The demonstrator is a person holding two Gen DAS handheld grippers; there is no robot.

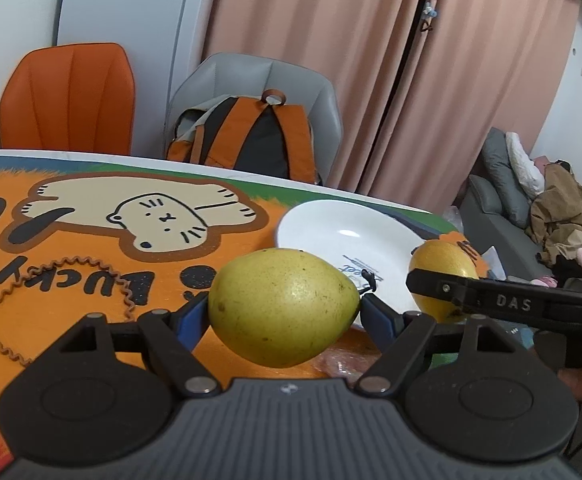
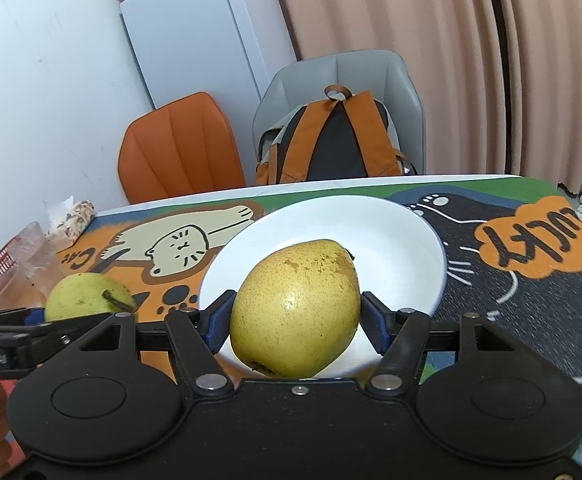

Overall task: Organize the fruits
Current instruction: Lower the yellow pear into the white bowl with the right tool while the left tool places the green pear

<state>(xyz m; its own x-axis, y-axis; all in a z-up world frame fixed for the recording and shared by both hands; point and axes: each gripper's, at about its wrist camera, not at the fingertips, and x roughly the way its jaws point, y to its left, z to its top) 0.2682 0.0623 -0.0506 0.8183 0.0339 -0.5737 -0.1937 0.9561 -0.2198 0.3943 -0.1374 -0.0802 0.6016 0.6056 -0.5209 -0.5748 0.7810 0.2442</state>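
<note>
The left gripper (image 1: 285,312) is clamped on a greenish-yellow pear (image 1: 283,306), its blue pads (image 1: 193,318) pressed against the fruit's two flanks so that the pear is carried clear of the table. The right gripper (image 2: 297,322) is likewise pinched on a yellower pear (image 2: 297,306), held across its widest part with the stem end turned away from the camera. Each fruit appears to be gripped at its broadest section, presumably so that the rounded skin cannot slip out forward or back. Both pears are held above the near side of a white plate (image 2: 403,248), the yellower one over its rim in the right wrist view, the greener one just beside the rim in the left wrist view. The plate is empty, so it is judged to be the place meant for the fruit. The plate lies on a cartoon cat tablecloth (image 1: 71,264). Behind the table an orange chair (image 1: 67,96) and a grey chair (image 2: 375,76) bearing a backpack (image 2: 331,144) are seen.
</note>
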